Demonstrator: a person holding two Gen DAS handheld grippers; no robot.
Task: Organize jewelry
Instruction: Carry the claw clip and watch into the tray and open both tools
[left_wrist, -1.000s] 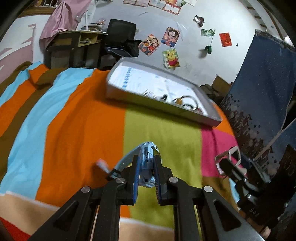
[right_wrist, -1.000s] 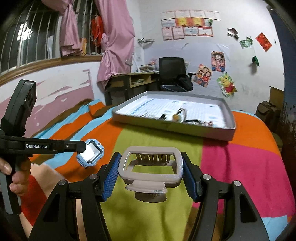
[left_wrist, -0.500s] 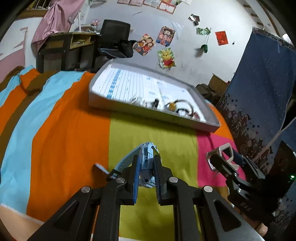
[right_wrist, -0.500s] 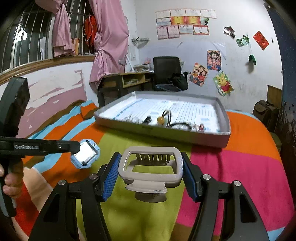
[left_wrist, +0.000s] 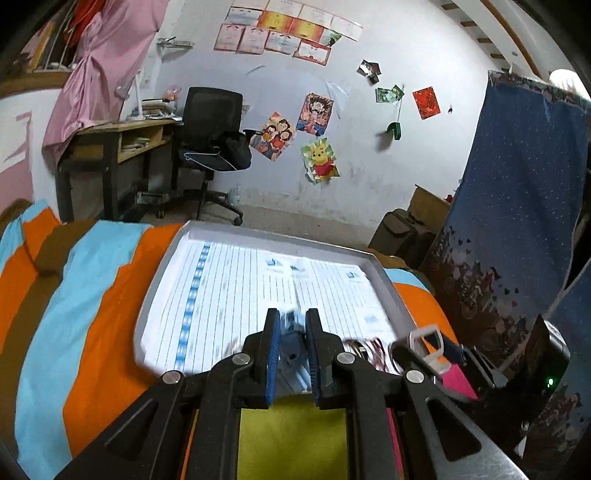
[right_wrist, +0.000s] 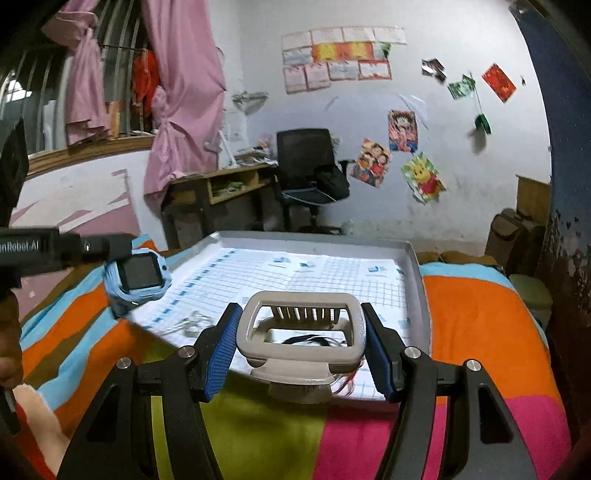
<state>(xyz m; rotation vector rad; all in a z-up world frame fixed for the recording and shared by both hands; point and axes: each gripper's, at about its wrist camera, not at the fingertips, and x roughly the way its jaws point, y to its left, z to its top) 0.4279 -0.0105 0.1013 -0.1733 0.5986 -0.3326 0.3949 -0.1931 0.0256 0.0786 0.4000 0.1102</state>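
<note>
Jewelry (right_wrist: 192, 325) lies tangled in a paper-lined tray (right_wrist: 415, 280) on a striped blanket (right_wrist: 476, 314). Left gripper (left_wrist: 291, 326) is clamped on a blue watch (right_wrist: 138, 275), right gripper (right_wrist: 301, 345) on a grey hair clip (right_wrist: 301, 332).

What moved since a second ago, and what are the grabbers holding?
Both grippers moved forward, from over the striped blanket to the tray. Nothing was picked up or dropped: the left gripper still grips the blue watch, the right gripper still grips the beige hair clip.
</note>
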